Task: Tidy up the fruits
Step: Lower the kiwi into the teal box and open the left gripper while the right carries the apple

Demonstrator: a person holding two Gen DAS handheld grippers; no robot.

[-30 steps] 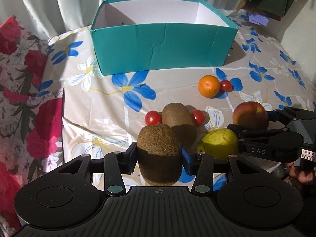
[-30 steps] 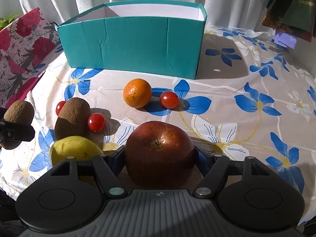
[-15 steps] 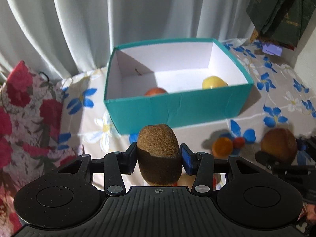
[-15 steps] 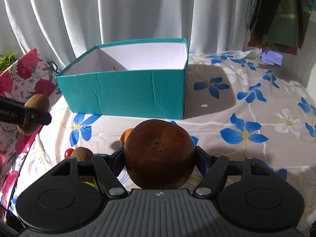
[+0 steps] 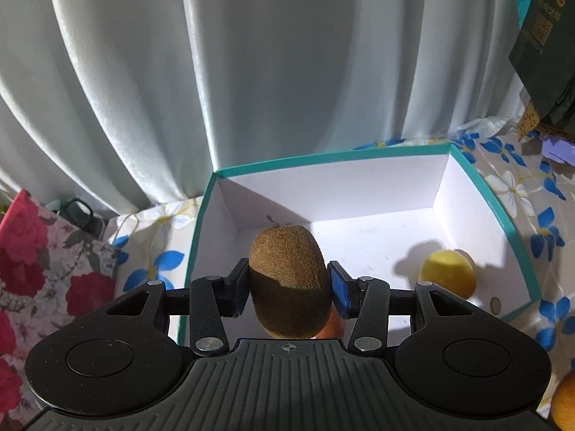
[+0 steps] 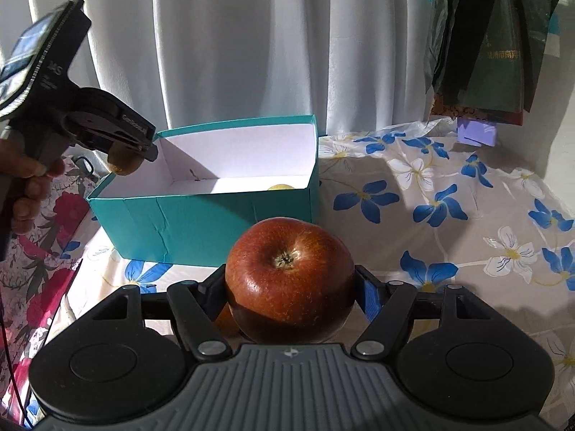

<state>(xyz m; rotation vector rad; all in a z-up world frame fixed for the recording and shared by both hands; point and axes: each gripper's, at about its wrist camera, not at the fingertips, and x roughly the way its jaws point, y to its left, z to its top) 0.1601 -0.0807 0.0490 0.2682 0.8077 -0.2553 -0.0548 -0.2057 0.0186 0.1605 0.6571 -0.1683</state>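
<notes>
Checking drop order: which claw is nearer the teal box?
Left. The left claw, gripping the kiwi, is over the teal box at its near-left corner. The right claw, gripping the apple, is short of the front wall.

On my black left gripper [image 6: 138, 149], seen from the right wrist, I read "MS" on its upper body. The dark green hanging bag [image 5: 546, 36] carries gold characters and a QR code, too blurred to read.

Quick tally: 2 hand-held grippers, left [image 5: 290, 284] and right [image 6: 290, 284]. 1 kiwi [image 5: 290, 280], 1 red apple [image 6: 289, 278], 1 teal box [image 6: 215, 222], 1 yellow fruit [image 5: 448, 273] inside, approx. 1 orange [image 5: 564, 404] at the edge.
</notes>
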